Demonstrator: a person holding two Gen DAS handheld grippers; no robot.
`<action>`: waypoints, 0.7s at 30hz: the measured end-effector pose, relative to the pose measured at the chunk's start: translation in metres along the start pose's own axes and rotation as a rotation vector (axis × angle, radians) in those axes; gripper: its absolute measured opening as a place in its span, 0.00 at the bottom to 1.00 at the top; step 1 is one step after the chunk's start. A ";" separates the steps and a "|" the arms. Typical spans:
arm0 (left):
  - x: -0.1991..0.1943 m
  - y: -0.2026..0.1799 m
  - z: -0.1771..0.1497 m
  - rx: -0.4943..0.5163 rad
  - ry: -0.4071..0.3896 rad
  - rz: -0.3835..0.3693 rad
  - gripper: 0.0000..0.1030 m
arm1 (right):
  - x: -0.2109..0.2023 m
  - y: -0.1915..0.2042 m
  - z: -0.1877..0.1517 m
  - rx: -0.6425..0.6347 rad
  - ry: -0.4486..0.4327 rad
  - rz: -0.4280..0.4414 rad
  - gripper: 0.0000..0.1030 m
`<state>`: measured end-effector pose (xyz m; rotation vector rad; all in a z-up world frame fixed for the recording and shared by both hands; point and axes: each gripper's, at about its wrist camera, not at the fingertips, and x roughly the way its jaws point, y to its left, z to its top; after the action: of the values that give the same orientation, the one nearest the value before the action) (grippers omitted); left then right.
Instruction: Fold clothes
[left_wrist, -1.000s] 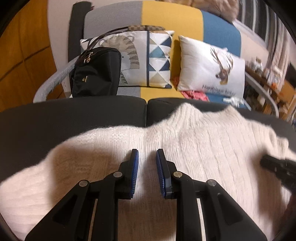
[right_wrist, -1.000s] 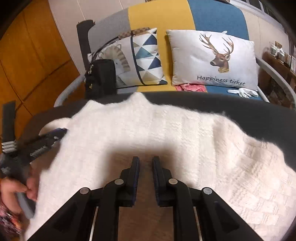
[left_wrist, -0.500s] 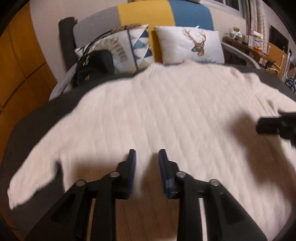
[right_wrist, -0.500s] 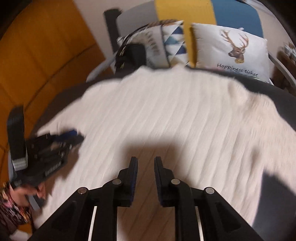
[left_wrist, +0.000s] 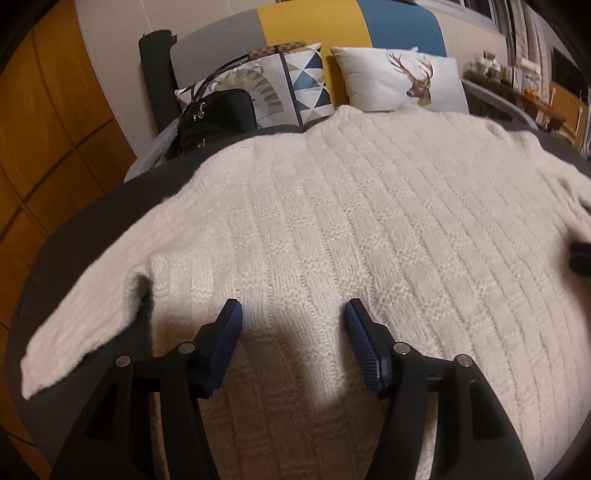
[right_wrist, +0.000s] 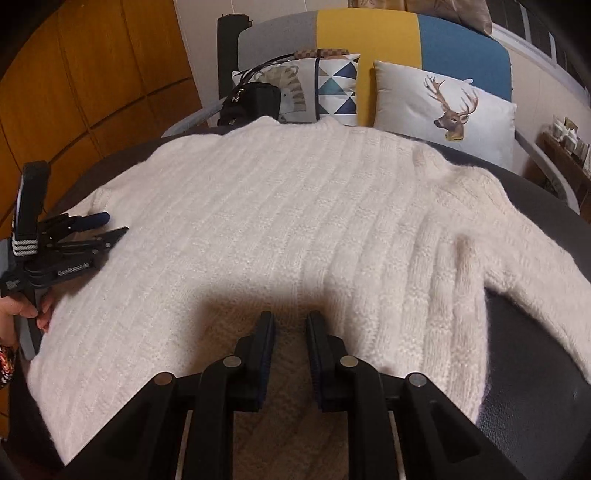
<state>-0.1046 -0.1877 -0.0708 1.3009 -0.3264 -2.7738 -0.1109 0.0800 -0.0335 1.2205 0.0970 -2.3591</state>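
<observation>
A cream knitted sweater (left_wrist: 351, 229) lies spread flat on a dark round surface (left_wrist: 92, 221). One sleeve (left_wrist: 74, 332) stretches to the left in the left wrist view, the other sleeve (right_wrist: 517, 258) to the right in the right wrist view. My left gripper (left_wrist: 293, 314) is open and empty above the sweater's near part. It also shows in the right wrist view (right_wrist: 107, 225), over the sweater's left edge. My right gripper (right_wrist: 290, 321) hovers over the sweater's near edge (right_wrist: 295, 350), jaws a narrow gap apart, holding nothing. Its tip shows in the left wrist view (left_wrist: 580, 254).
Behind the surface stands a sofa (right_wrist: 369, 33) with a grey, yellow and blue back. On it are a deer cushion (right_wrist: 447, 110), a patterned cushion (right_wrist: 325, 88) and a black handbag (left_wrist: 218, 118). Wooden panels (right_wrist: 92, 74) line the left wall. A cluttered shelf (left_wrist: 517, 74) is at the far right.
Both grippers have drawn back toward the near edge, so the whole sweater shows. My left gripper's jaws have opened wide. The right gripper's jaws keep the same narrow gap.
</observation>
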 end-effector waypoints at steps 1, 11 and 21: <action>-0.009 0.000 -0.001 -0.002 -0.019 0.010 0.59 | -0.007 -0.001 0.001 0.017 -0.003 0.006 0.18; -0.070 -0.023 -0.054 0.024 -0.128 -0.070 0.60 | -0.062 0.037 -0.069 -0.084 0.006 0.134 0.18; -0.065 -0.007 -0.057 -0.044 -0.089 -0.084 0.73 | -0.087 0.018 -0.112 -0.108 -0.004 0.117 0.18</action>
<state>-0.0186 -0.1806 -0.0590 1.2118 -0.2181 -2.8971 0.0230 0.1282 -0.0298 1.1383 0.1456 -2.2259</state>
